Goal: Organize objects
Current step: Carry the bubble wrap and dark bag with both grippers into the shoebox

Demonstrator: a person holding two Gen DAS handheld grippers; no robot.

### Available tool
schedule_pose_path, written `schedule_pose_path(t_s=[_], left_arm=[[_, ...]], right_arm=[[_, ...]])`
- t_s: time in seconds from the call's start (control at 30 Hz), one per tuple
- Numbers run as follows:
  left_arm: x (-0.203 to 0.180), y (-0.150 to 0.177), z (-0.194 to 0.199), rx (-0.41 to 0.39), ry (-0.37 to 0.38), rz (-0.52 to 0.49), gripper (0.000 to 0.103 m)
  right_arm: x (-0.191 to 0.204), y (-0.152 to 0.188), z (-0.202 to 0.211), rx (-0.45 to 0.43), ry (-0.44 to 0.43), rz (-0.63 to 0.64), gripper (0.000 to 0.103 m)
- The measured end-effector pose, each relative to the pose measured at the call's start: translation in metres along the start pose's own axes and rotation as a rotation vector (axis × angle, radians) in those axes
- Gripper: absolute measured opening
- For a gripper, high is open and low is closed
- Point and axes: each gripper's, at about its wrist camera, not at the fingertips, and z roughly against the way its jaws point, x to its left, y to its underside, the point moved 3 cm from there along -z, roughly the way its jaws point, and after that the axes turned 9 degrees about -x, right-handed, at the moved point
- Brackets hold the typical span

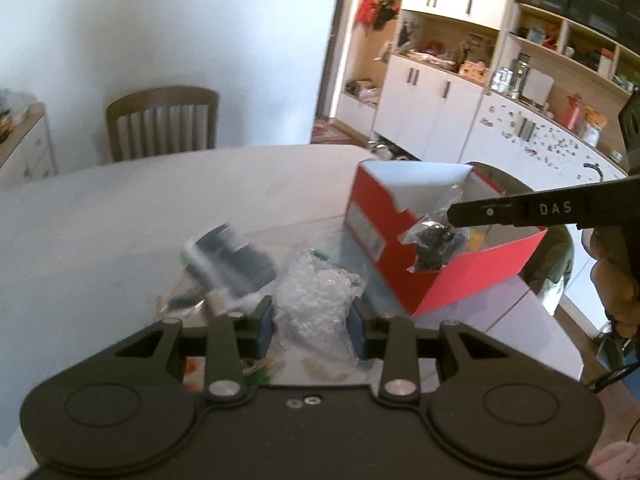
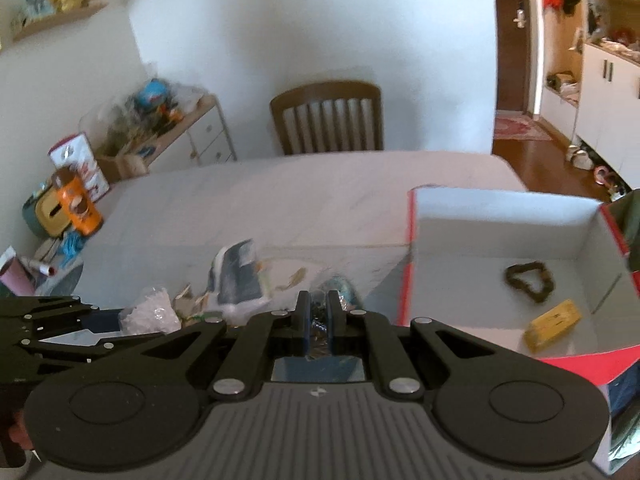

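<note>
A red box (image 1: 372, 236) with a white inside stands open on the white table (image 1: 120, 216). In the right wrist view the box (image 2: 500, 216) holds a brown scrunchie (image 2: 528, 280) and a yellow block (image 2: 554, 324). My right gripper (image 1: 450, 218) reaches in from the right and is shut on a small clear bag of dark pieces (image 1: 432, 244), which hangs above the box's near corner. My left gripper (image 1: 314, 316) is shut on a clear bag of pale beads (image 1: 316, 296), just above the table, left of the box. In its own view the right gripper (image 2: 318, 308) has its jaws nearly together.
A blurred dark blue packet in plastic (image 1: 232, 260) and small scraps lie on the table left of the box. A wooden chair (image 1: 164, 120) stands at the far side. White cabinets and shelves (image 1: 440, 112) fill the right. A cluttered drawer unit (image 2: 192, 128) stands on the left.
</note>
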Motion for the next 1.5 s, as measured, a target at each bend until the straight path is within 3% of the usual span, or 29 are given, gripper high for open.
schedule_pose_path(t_s=[0.33, 0.83, 1.03, 1.5], left_arm=[[-0.061, -0.032, -0.045, 0.005, 0.049, -0.066, 0.036], [-0.128, -0.064, -0.143, 0.103, 0.075, -0.095, 0.036], [-0.150, -0.070, -0.192, 0.148, 0.069, -0.123, 0.036], [-0.179, -0.047, -0.296, 0.356, 0.047, -0.140, 0.036]], right_arm=[[-0.070, -0.016, 0.018, -0.040, 0.067, -0.033, 0.007], [-0.182, -0.027, 0.009, -0.021, 0.103, -0.095, 0.006], [-0.203, -0.022, 0.004, 0.006, 0.091, -0.085, 0.006], [-0.234, 0.002, -0.004, 0.079, 0.081, -0.092, 0.006]])
